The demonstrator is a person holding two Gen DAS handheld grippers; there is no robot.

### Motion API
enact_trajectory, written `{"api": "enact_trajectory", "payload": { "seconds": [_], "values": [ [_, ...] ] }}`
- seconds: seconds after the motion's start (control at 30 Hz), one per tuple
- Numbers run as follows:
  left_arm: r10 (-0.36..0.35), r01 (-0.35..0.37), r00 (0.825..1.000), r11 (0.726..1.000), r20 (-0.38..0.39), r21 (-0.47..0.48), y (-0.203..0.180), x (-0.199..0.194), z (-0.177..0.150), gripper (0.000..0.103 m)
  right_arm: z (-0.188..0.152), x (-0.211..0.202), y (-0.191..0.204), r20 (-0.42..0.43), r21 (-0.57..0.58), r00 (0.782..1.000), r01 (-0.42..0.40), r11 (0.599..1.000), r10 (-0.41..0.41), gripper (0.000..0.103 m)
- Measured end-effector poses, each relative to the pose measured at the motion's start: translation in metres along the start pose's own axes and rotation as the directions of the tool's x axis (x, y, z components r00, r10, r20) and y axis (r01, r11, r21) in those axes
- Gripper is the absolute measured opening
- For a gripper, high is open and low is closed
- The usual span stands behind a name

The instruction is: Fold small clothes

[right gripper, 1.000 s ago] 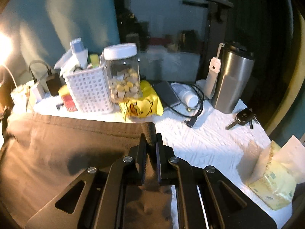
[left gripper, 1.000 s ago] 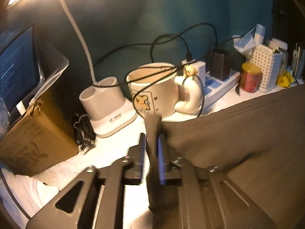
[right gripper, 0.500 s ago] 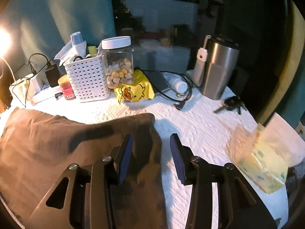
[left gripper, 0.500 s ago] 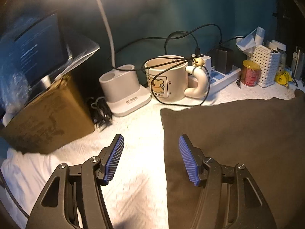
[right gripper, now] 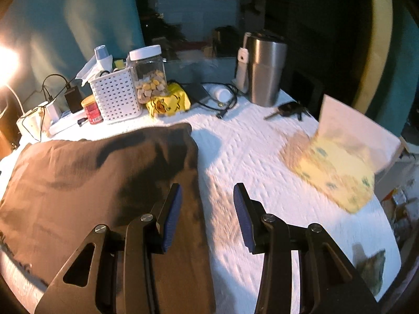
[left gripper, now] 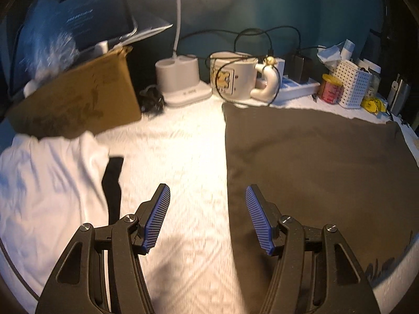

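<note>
Both claws have just let go. A second ago each one pinched a top corner of the brown cloth (left gripper: 309,162). The left claw (left gripper: 207,219) and the right claw (right gripper: 207,214) have just been opening, and now each stands about half open with nothing between its blue pads. They have also pulled back toward the near side, so the far edge of the cloth looks further away than before.

The brown cloth now lies flat on the white surface (left gripper: 183,151). In the left view its left edge runs just beside the right pad of the left claw. In the right view its right edge passes under the left pad of the right claw. I think one fold is laid down and the cloth is ready for the next fold, maybe from the near side or from a side edge.

Some things are hard to see. Both pictures are blurry. The near edge of the cloth is cut off at the bottom of each view, so I cannot tell how many layers it has or if it is neat. A white cloth (left gripper: 49,196) lies at the far left with a dark strip (left gripper: 112,183) on it, maybe a sock. The mug (left gripper: 235,81) and the white basket (right gripper: 115,96) stand close behind the cloth.
</note>
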State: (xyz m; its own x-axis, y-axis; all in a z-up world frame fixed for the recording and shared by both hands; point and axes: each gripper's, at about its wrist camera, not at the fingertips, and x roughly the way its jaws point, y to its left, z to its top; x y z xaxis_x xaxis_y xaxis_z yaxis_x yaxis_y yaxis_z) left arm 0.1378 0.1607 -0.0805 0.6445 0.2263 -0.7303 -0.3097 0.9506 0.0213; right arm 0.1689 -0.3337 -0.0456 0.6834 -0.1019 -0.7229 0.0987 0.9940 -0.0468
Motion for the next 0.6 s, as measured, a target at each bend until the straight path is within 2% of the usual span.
{"api": "enact_trajectory", "payload": {
  "seconds": [0.3,0.47,0.6],
  "values": [
    [-0.074,0.073,0.997,0.997,-0.034,-0.028,0.001,-0.017,-0.033,0.06,-0.036,-0.022,-0.011,-0.023,0.039,1.0,0.002,0.999,-0.001,0.043],
    [-0.076,0.076,0.997,0.997,0.032,-0.015,-0.001,-0.032,-0.049,0.06,-0.054,-0.034,-0.016,-0.025,0.069,1.0,-0.004,0.998,0.006,0.043],
    [-0.095,0.095,0.995,0.995,0.019,-0.003,-0.007,-0.032,-0.054,0.06,-0.072,-0.036,-0.022,-0.045,0.11,0.998,-0.03,0.993,0.035,0.043]
  ]
}}
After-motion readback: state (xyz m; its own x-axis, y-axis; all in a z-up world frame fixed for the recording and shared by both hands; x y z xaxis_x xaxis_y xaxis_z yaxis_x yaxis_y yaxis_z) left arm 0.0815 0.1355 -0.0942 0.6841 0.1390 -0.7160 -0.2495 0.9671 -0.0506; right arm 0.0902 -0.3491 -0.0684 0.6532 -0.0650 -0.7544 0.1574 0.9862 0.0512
